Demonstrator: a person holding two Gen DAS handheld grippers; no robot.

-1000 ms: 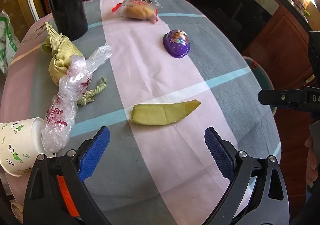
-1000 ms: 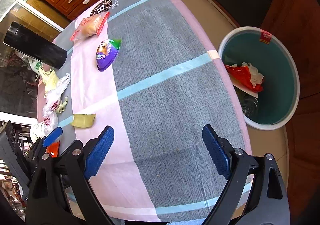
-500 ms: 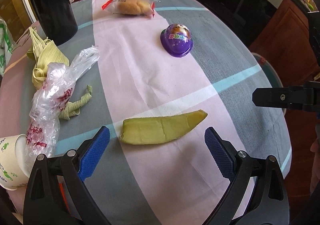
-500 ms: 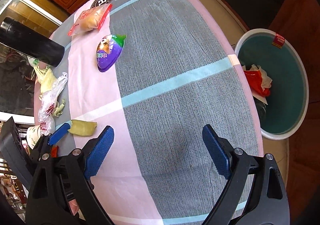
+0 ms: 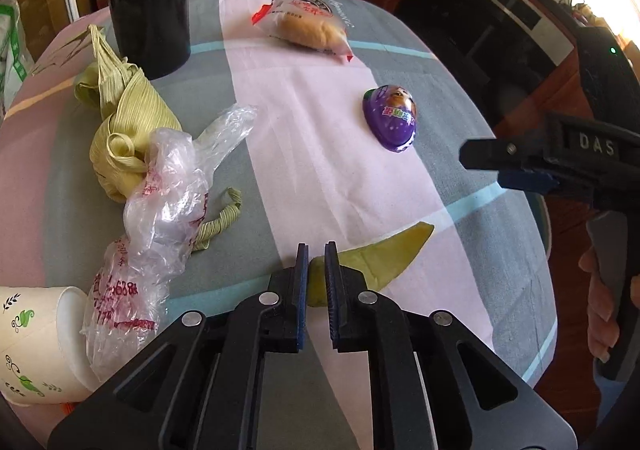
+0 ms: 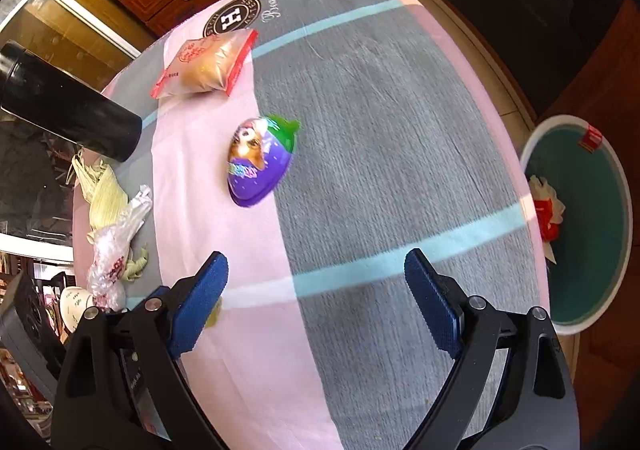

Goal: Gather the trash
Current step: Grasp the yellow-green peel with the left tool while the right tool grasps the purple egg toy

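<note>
The left gripper (image 5: 316,250) had just closed its jaws on the blunt end of a pale yellow-green peel (image 5: 376,256), a curved, tapering strip lying on the worktop (image 5: 340,170) at five o'clock. The right gripper (image 6: 316,270) hung with jaws wide, empty.

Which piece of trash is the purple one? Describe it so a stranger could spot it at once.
Start at the round table under the grey and pink cloth. Between the bagged bun at the far edge and the pale green peel lies the purple egg-shaped capsule, alone on the pink stripe. It is the only glossy purple thing, with a cartoon lid.
</note>
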